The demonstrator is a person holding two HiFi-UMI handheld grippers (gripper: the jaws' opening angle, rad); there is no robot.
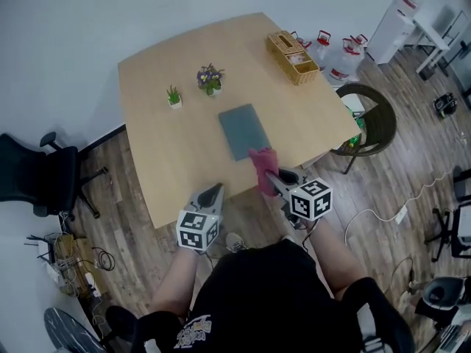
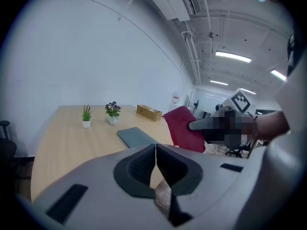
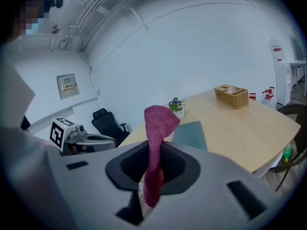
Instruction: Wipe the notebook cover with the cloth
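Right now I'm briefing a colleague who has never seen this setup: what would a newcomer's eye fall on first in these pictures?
The crimson cloth stands out most, pinched in the jaws of the right gripper at the near edge of the light wooden table. Just beyond it, mid-table, lies the flat grey-green notebook. The left gripper, jaws shut on nothing, hovers beside the right one.

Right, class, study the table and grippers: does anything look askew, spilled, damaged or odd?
Nothing stands out. The notebook lies flat and closed on the table, the green plant and the flowering plant stand upright, and nothing is spilled. The right gripper is shut on the cloth; the left gripper is shut, empty.
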